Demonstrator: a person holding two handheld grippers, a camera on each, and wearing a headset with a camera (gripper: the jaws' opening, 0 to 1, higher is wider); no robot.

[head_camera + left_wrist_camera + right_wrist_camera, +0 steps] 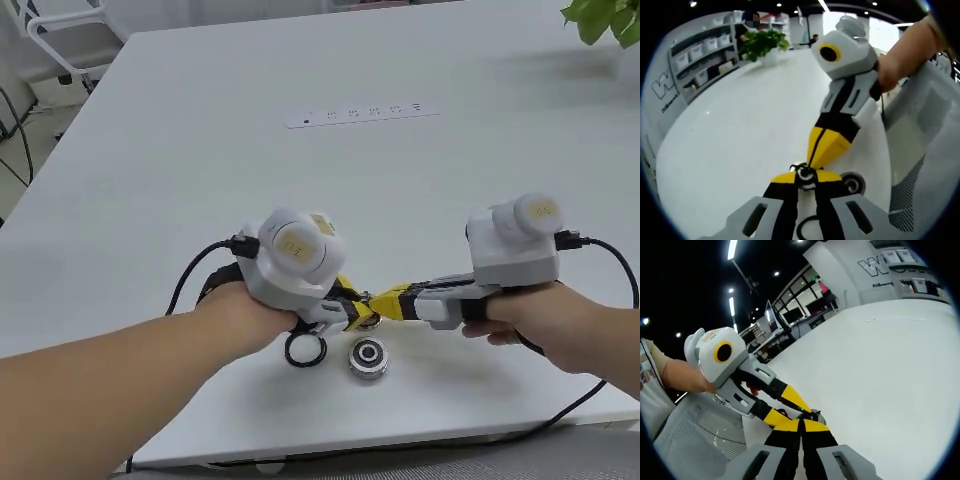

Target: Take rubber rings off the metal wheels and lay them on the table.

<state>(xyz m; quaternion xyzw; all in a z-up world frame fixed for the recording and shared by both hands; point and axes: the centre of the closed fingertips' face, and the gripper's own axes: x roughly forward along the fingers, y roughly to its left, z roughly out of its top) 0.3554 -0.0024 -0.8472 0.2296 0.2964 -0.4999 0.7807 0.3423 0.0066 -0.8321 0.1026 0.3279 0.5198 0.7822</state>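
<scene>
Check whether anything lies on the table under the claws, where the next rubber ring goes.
Yes. A loose rubber ring and a metal wheel lie on the table close under the left claw and right claw; the table around them looks free.

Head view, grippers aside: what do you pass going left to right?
Chair → loose black rubber ring → metal wheel on the table → plant. The power strip is left out, since it spans above both ring and wheel.
</scene>
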